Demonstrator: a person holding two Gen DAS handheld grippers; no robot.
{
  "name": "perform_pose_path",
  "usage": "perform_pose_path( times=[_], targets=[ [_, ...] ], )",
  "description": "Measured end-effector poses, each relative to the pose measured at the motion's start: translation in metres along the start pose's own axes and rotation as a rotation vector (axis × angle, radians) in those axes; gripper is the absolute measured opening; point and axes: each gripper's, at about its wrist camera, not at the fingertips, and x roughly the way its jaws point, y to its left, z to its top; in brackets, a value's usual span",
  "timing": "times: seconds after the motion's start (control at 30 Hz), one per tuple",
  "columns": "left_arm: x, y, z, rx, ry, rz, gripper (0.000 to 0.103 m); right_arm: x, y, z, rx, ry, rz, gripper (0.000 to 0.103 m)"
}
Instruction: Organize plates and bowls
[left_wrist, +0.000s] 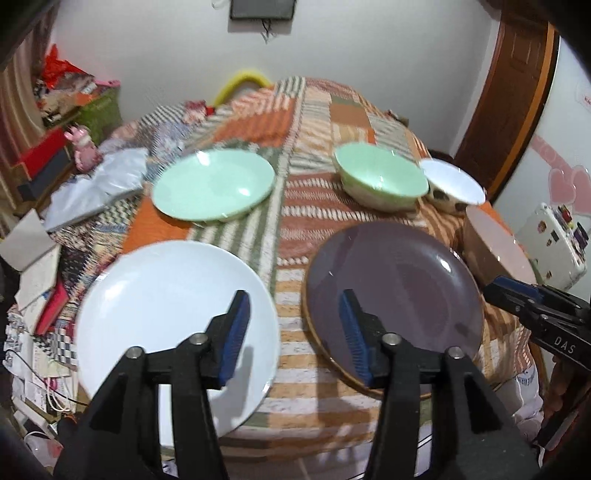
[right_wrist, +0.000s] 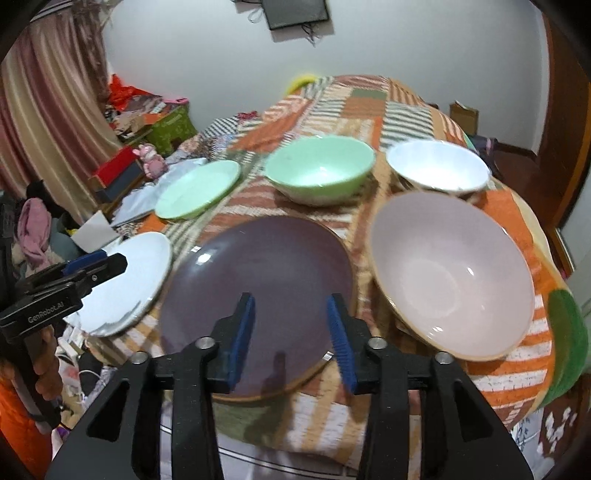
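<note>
A patchwork-covered table (left_wrist: 291, 236) carries several dishes. Nearest lie a white plate (left_wrist: 162, 317) (right_wrist: 125, 280) and a purple plate (left_wrist: 399, 288) (right_wrist: 266, 280). Behind them stand a green plate (left_wrist: 214, 184) (right_wrist: 197, 190), a green bowl (left_wrist: 380, 177) (right_wrist: 319, 171) and a white bowl (left_wrist: 452, 186) (right_wrist: 437, 168). A pink bowl (right_wrist: 452, 273) (left_wrist: 495, 251) sits at the right edge. My left gripper (left_wrist: 295, 325) hangs open above the gap between the white and purple plates, holding nothing. My right gripper (right_wrist: 291, 332) is open over the purple plate's near side, also empty.
Clutter of boxes, papers and a pink toy (left_wrist: 83, 146) lies left of the table. A grey bag (left_wrist: 99, 184) rests at the table's left edge. A wooden door (left_wrist: 513, 92) stands at the right. A hand (right_wrist: 44, 369) grips the left tool's handle.
</note>
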Motion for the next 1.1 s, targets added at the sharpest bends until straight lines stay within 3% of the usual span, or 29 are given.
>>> perform_pose_path(
  times=[0.17,0.23,0.4,0.77,1.1],
  targets=[
    [-0.031,0.019,0.001,-0.034,-0.076,0.056,0.068,0.002,0.021,0.009,-0.054,-0.022,0.029,0.049],
    [-0.04,0.029,0.001,-0.055,-0.093,0.078,0.077,0.004,0.031,0.014,-0.074,-0.026,0.047,0.049],
    [-0.053,0.056,-0.004,-0.092,-0.112,0.14,0.081,0.012,0.056,0.021,-0.134,-0.028,0.083,0.049],
    [-0.044,0.12,-0.024,-0.189,-0.037,0.218,0.081,0.053,0.109,0.027,-0.243,0.035,0.133,0.049],
    [-0.016,0.158,-0.043,-0.227,0.071,0.222,0.081,0.1,0.132,0.029,-0.281,0.148,0.172,0.049]
  ],
)
